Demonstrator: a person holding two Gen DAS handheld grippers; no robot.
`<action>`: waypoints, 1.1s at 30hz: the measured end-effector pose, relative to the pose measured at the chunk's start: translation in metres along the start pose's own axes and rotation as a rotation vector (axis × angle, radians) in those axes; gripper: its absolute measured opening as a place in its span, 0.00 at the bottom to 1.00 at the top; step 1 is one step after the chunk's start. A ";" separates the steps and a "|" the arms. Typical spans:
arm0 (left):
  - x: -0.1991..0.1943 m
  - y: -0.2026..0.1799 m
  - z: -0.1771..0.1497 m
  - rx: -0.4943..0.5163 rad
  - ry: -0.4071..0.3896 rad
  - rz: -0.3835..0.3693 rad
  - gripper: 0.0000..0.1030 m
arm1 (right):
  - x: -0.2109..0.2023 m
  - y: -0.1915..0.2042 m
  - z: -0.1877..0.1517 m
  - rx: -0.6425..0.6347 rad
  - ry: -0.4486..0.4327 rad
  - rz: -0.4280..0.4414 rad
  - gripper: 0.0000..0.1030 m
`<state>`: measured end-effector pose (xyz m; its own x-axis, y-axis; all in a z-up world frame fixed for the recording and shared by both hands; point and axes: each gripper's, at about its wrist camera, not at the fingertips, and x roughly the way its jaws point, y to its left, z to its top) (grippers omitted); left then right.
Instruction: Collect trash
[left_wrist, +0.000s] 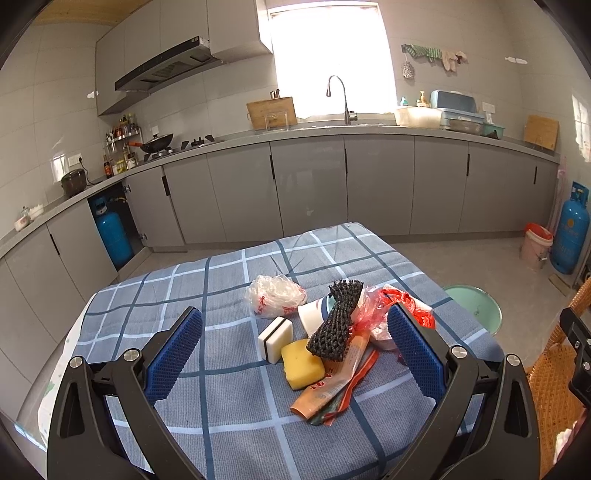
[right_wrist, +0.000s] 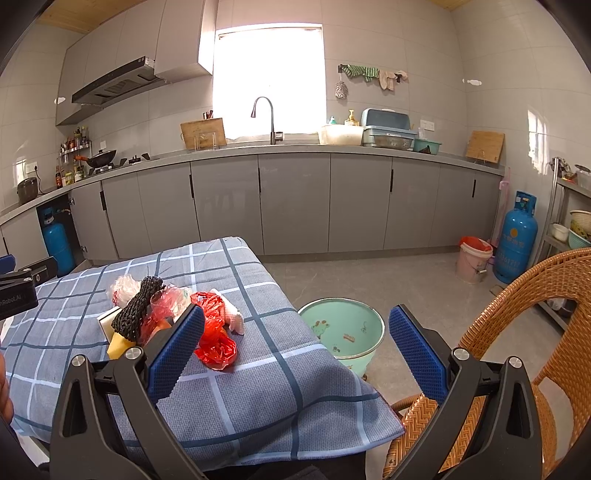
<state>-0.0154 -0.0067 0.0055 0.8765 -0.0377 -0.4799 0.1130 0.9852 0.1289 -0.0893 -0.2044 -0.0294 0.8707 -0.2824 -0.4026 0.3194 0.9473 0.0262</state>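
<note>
The trash pile (left_wrist: 328, 332) sits on the counter (left_wrist: 184, 295) straight ahead of my left tongs (left_wrist: 295, 354), which gape wide and empty with the heap framed between the blue pads. The black mesh (left_wrist: 334, 321) runs lengthwise away from me. My right tongs (right_wrist: 297, 347), also wide and empty, sit off the counter edge, nearest the red bag (right_wrist: 214, 332) (bucket (right_wrist: 343, 332) on the floor beyond). I judge the left nearer.

A woven checked cloth (left_wrist: 229, 369) covers the tabletop, matt and ribbed. The red bag (right_wrist: 216, 341) is thin, crinkled, glossy plastic. The chair (right_wrist: 546, 295) is woven rattan.
</note>
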 end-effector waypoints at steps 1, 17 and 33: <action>0.000 0.000 0.000 -0.001 -0.002 -0.001 0.96 | 0.000 0.000 0.000 0.000 0.000 0.001 0.95; -0.002 0.004 0.003 -0.006 -0.005 -0.009 0.96 | 0.000 0.001 0.001 0.000 -0.001 0.001 0.95; -0.004 0.005 0.004 -0.012 -0.015 -0.022 0.96 | -0.002 0.002 0.003 0.001 -0.005 0.007 0.95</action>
<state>-0.0161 -0.0022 0.0119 0.8810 -0.0618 -0.4691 0.1268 0.9860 0.1082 -0.0896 -0.2024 -0.0256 0.8748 -0.2765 -0.3979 0.3135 0.9491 0.0295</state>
